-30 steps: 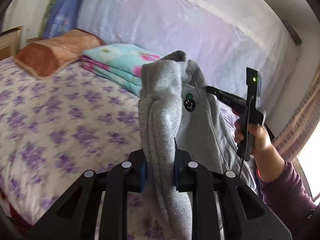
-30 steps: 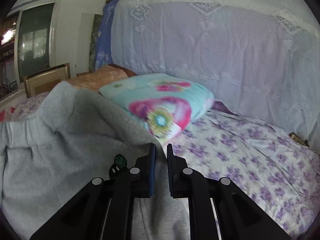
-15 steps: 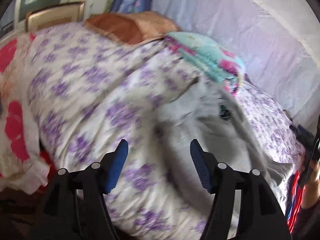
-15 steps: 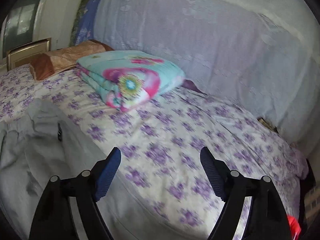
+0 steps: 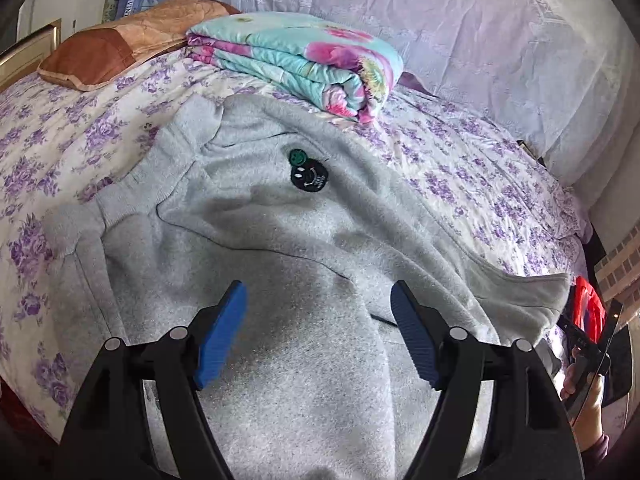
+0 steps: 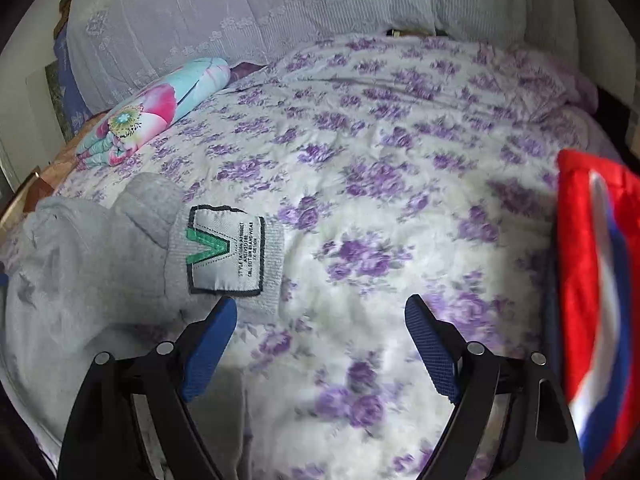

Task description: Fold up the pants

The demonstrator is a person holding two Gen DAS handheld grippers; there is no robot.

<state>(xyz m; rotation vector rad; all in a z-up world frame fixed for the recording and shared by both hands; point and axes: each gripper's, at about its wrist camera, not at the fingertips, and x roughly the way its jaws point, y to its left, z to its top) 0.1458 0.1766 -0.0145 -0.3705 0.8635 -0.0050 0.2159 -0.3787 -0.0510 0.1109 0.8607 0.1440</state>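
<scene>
Grey sweatpants with a black and green smiley patch lie spread and rumpled on the bed. My left gripper is open and empty just above the grey fabric. In the right wrist view the pants lie at the left, with a white sewn label bearing a green V on a ribbed cuff. My right gripper is open and empty over the bedsheet, its left finger beside that cuff.
The bed has a white sheet with purple flowers. A folded floral quilt and a brown pillow lie at the head. A red, white and blue cloth lies at the right edge. A lace-covered headboard stands behind.
Both grippers were shut on the lifted grey pants a second ago. Both have opened, and the pants now lie on the bed. The right gripper has swung to the right.
</scene>
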